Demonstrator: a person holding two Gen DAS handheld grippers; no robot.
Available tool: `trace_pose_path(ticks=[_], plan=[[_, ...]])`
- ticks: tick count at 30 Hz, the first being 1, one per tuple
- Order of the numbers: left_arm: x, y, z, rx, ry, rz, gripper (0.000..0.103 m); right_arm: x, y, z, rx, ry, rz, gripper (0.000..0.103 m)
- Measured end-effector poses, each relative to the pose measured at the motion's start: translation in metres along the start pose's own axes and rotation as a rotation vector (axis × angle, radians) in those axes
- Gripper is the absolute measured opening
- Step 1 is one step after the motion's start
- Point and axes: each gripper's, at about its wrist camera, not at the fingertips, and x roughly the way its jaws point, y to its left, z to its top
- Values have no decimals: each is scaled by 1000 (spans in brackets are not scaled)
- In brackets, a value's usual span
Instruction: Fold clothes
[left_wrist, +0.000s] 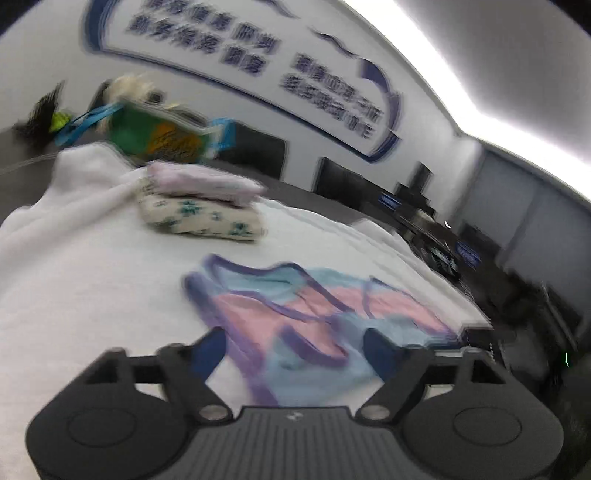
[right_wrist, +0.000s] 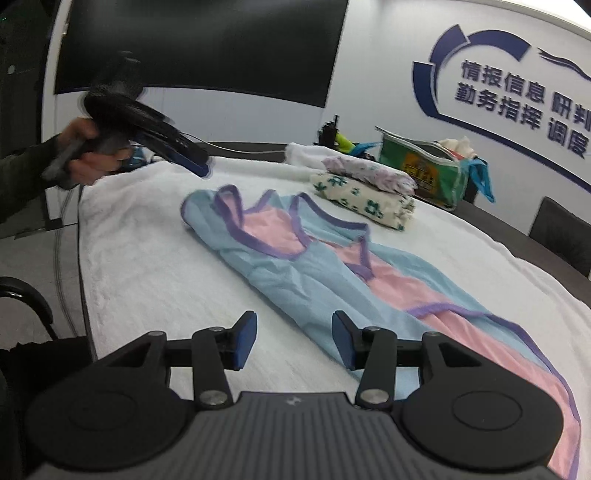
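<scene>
A white towel (right_wrist: 155, 266) covers the table (right_wrist: 546, 243), and nearly everything else rests on it. The largest item on the towel is the vest (right_wrist: 295, 266), light blue and pink with purple trim, lying flat and spread lengthwise, its straps toward the far end and its hem running off toward the right of the right wrist view. Beyond the vest, near the towel's far edge, sits a stack of two folded clothes (right_wrist: 365, 188): a cream piece with green flowers below and a pale lilac piece on top. Just behind the stack stands a green bag (right_wrist: 417, 166) with blue handles, something white showing from its top. The right gripper (right_wrist: 294, 341) hovers low over the near edge of the vest, its blue-padded fingers parted and holding nothing; the right finger is above the cloth and the left above bare towel. The left gripper (left_wrist: 295, 350), held in a hand (right_wrist: 88, 155) with a dark sleeve, is raised above the far left of the towel in the right wrist view; its own blurred view shows its fingers spread wide over the vest (left_wrist: 295, 314), empty.
</scene>
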Motion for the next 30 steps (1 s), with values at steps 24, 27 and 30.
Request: trace_pose_path(ticks=[24, 27, 30], plan=[[16, -61, -2, 388, 15, 188, 43, -29, -57, -31, 94, 18, -223, 45], [40, -98, -14, 550, 60, 116, 54, -23, -58, -36, 22, 74, -196, 45], [80, -119, -28, 731, 115, 154, 54, -13, -69, -45, 5, 117, -186, 45]])
